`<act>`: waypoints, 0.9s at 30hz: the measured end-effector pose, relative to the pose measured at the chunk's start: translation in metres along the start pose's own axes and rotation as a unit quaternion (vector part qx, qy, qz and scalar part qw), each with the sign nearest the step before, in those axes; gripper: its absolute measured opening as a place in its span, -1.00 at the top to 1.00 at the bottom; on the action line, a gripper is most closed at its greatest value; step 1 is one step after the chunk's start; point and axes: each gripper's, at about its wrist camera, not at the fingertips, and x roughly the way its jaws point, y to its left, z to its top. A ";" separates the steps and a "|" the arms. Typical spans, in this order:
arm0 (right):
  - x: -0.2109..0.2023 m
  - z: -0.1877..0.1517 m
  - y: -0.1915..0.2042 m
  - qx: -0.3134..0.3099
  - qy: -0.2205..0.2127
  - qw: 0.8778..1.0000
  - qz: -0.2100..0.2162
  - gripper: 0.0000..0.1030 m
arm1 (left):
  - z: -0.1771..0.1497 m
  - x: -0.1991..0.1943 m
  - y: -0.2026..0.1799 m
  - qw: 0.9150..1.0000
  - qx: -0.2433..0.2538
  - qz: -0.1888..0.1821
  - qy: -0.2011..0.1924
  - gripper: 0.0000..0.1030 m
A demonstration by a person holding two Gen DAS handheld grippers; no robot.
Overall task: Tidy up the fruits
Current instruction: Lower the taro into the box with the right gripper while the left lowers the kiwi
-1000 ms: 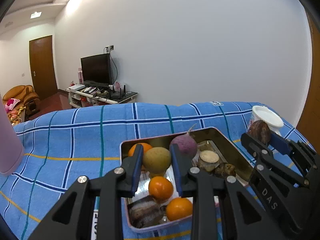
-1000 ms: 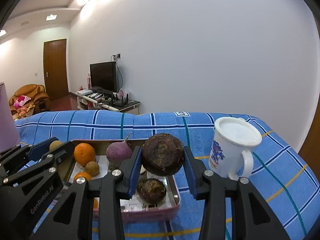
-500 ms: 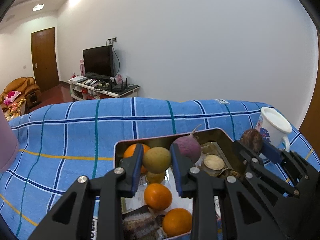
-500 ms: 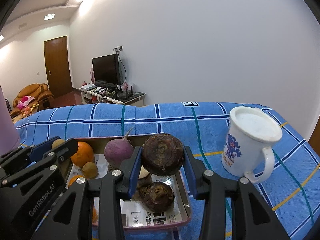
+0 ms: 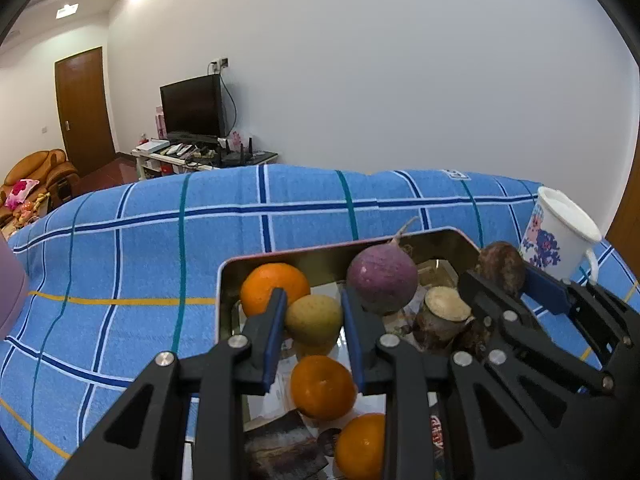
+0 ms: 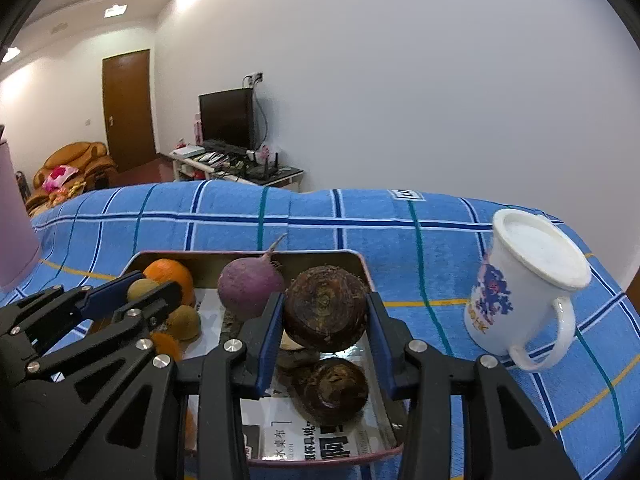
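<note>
Left tongs (image 5: 314,320): clamped on a small yellow-green fruit (image 5: 314,318), held at lower centre of the left view above the tin, clear of the fruit beneath.
Right tongs (image 6: 326,314): gripping a dark brown taro-like root (image 6: 326,308) by its sides, flat cut face toward the camera, over the tin's right end.
Tin (image 6: 362,258): shallow metal tray at lower centre, lined with printed paper, on the blue checked cloth (image 6: 400,236); it gathers the produce in one place.
Contents: oranges (image 5: 274,286) toward the left, a purple radish (image 6: 250,288) in the middle, a second brown root (image 6: 332,386) at the right, so like seems to sit with like.
Mug (image 6: 524,284): white, right of the tin, apart from it.
Step, as judged: both pieces look ready to be set among their own kind.
</note>
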 end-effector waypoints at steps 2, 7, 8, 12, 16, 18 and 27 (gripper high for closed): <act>0.002 0.000 0.000 -0.002 0.005 1.000 0.005 0.17 | -0.001 0.003 0.000 1.000 0.000 0.001 0.004 0.42; 0.011 0.000 0.002 -0.003 0.025 0.999 0.024 0.17 | -0.002 0.007 0.002 1.000 -0.003 0.000 0.015 0.42; 0.012 -0.001 0.002 -0.003 0.027 0.999 0.026 0.17 | -0.002 0.007 0.003 1.000 -0.003 0.001 0.016 0.42; 0.020 0.000 0.001 0.000 0.040 0.998 0.038 0.17 | -0.004 0.009 0.004 1.000 -0.005 -0.003 0.023 0.42; 0.023 0.000 0.000 0.001 0.045 0.998 0.040 0.17 | -0.003 0.012 0.005 1.000 -0.007 -0.003 0.028 0.42; 0.024 0.000 0.001 0.000 0.045 0.998 0.041 0.17 | -0.001 0.014 0.006 1.000 -0.007 -0.002 0.030 0.42; 0.024 -0.001 0.003 -0.001 0.043 0.997 0.060 0.17 | -0.002 0.015 0.004 1.000 -0.009 0.005 0.030 0.42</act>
